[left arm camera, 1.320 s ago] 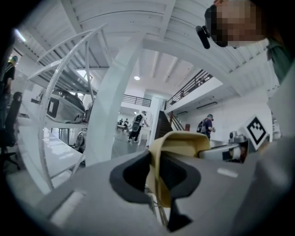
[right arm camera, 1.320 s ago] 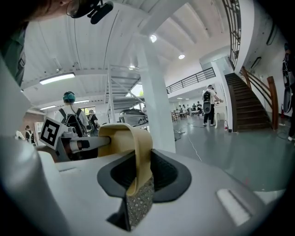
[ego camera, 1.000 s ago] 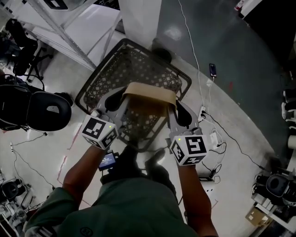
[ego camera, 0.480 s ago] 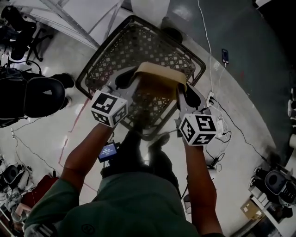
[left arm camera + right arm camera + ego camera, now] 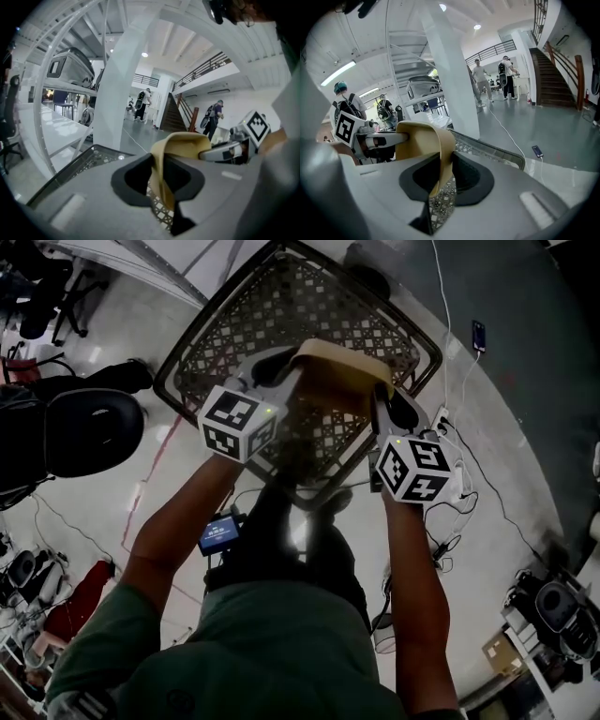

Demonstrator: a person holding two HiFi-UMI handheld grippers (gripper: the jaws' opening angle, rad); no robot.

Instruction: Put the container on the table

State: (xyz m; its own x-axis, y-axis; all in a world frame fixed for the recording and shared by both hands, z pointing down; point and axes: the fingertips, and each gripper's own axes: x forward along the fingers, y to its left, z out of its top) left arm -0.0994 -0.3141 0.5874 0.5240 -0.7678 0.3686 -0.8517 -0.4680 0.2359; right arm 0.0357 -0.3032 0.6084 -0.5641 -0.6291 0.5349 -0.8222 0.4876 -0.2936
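Over the black mesh basket, not over any counter, the tan container hangs in the air between your two tools. The left gripper has its jaws clamped on one end wall, and the right gripper has its jaws clamped on the opposite end. The left jaws have just been easing open a little and the right ones tightening a little, each with the tan wall between them.

The likeliest trouble is that thin wall. It curls over where you pinch it, so it looks soft. If the left jaws give any more, or you move the two ends unevenly, that end could slide out and the container would swing down into the basket. Lowering from here would land it in the basket or snag the rim, not reach a counter. Mind the floor cables near your feet when you turn.

The head view gives you the basket underneath but not the contact at the jaws. Each gripper view shows the wall seated between its jaws, with the other tool across from it. Only the left gripper view shows a white counter, off to its left. A lattice patch sits below the tan wall in both jaw gaps. I cannot tell whether it belongs to the container or the basket.
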